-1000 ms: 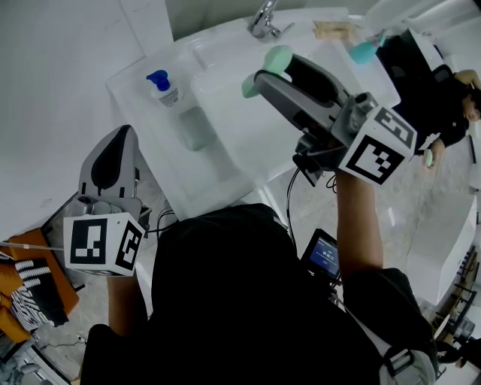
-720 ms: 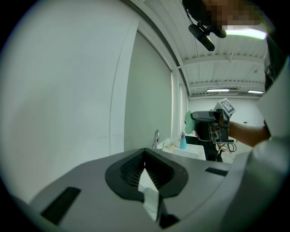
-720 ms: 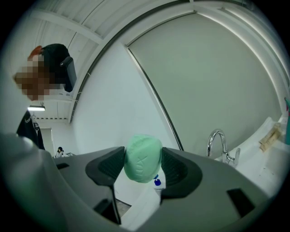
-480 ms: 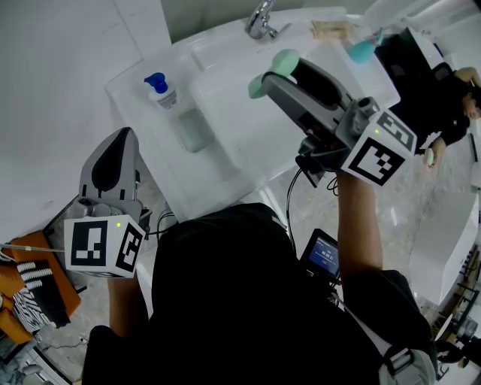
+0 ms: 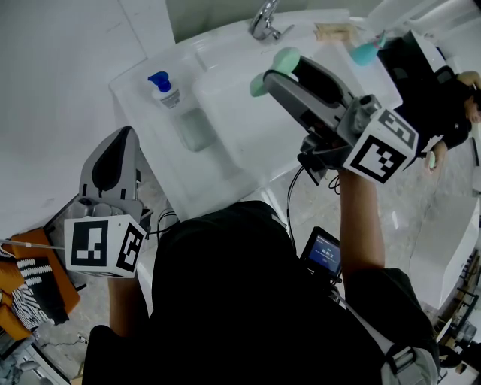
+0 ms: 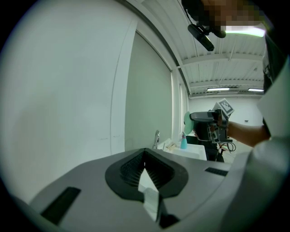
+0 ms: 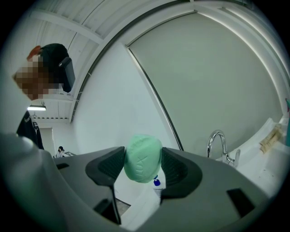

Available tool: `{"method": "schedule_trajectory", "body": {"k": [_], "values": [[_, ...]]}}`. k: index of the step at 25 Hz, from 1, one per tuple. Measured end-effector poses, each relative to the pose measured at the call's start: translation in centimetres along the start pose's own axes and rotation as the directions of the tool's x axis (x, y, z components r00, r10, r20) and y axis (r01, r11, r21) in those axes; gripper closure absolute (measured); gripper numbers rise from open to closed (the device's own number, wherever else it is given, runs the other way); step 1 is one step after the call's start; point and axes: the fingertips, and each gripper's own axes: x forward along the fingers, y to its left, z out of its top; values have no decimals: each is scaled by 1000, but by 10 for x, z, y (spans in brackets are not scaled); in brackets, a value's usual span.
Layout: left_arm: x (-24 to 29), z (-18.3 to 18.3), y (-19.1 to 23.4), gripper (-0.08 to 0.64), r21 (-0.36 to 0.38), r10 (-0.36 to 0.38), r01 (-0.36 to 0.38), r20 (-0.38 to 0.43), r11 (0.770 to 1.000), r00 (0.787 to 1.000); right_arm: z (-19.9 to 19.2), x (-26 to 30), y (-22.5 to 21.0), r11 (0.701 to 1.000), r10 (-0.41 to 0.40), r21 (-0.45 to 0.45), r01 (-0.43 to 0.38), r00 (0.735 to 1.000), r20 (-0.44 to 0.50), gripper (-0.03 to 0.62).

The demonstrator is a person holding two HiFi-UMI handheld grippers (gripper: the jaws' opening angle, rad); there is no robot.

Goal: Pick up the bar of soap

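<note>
The bar of soap (image 5: 285, 58) is a pale green oval, held in the air above the white sink (image 5: 225, 128). My right gripper (image 5: 272, 71) is shut on it, and its upper jaw hides the middle of the bar in the head view. In the right gripper view the soap (image 7: 143, 156) stands on edge between the two black pads of the right gripper (image 7: 143, 166), which press on both its sides. My left gripper (image 5: 122, 139) hangs low to the left of the sink, away from the soap. In the left gripper view the left gripper (image 6: 145, 166) is shut with nothing in it.
A chrome faucet (image 5: 263, 19) rises at the back of the sink. A pump bottle with a blue top (image 5: 161, 89) stands on the sink's left ledge, and a teal bottle (image 5: 364, 49) at the back right. A person in black (image 5: 440, 90) stands at the right. Orange cloth (image 5: 34, 289) lies on the floor.
My right gripper has drifted slightly to the right with the soap still in it. The left gripper has not moved.
</note>
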Motion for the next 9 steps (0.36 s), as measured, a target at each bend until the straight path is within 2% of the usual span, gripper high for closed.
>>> {"method": "schedule_trajectory", "body": {"k": [9], "values": [[-3, 1, -1, 552, -2, 4, -4, 2, 1000, 1000, 0, 0, 1, 1000, 1, -5, -1, 1000, -11, 325]]}}
